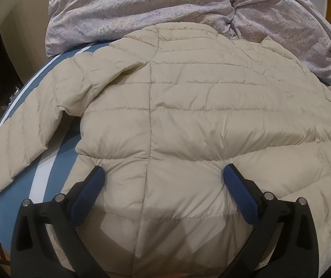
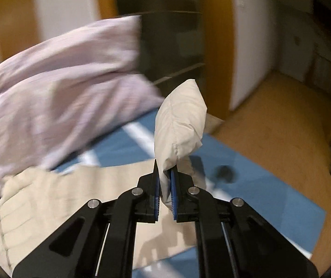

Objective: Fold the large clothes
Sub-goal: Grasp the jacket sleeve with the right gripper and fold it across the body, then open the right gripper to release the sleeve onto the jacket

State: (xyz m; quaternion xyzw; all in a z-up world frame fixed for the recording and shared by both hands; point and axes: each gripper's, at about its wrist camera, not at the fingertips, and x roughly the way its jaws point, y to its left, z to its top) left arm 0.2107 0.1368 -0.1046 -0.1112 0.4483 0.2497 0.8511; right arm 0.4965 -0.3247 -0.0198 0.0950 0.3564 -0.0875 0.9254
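So the beige puffer jacket [image 1: 188, 106] is spread flat across the bed [image 1: 56, 162], the one with the blue sheet and white stripes. It covers most of the near part, with one sleeve [image 1: 26, 134] angled out toward the bed's left edge, a wedge of bare sheet between sleeve and body. A crumpled lilac duvet [image 1: 142, 7] is bunched up along the far side, touching the jacket's top edge, so not much free room back there.

The left gripper [image 1: 163, 173] sits over the jacket's near hem with its jaws spread wide, nothing pinched.

The right gripper [image 2: 164, 185] is clamped tight on a puffy bit of the jacket [image 2: 179, 125], lifted above the sheet. Beyond the bed's edge on that side there's open wooden floor [image 2: 281, 127]. That view is blurry.
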